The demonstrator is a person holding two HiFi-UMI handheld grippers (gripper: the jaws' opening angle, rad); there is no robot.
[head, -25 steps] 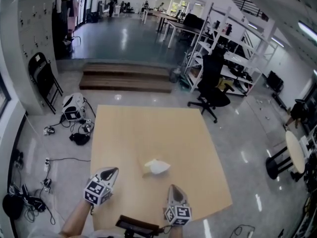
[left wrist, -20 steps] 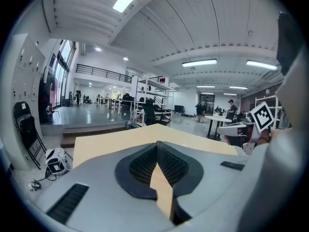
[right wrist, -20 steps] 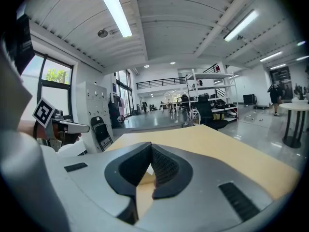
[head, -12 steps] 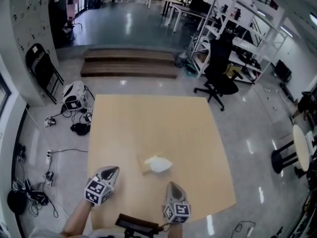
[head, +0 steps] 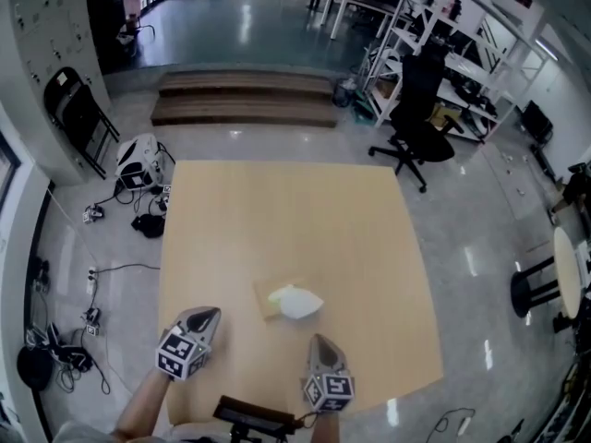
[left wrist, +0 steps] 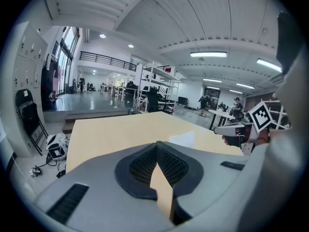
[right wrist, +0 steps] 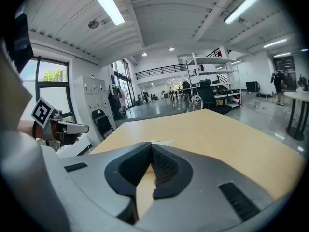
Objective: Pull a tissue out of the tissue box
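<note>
My left claw (head: 209, 316) and right claw (head: 319, 341) are both pinched shut and empty. The flat tan tissue box (head: 267, 302) lies just ahead on the pale wooden table (head: 277, 210). I'd open one claw, pinch the white tissue (head: 297, 303) high and brace the box. Only the head view shows the box; my claw views catch just tissue.

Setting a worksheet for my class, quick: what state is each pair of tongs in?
Left tongs: closed, holding nothing.
Right tongs: closed, holding nothing.
</note>
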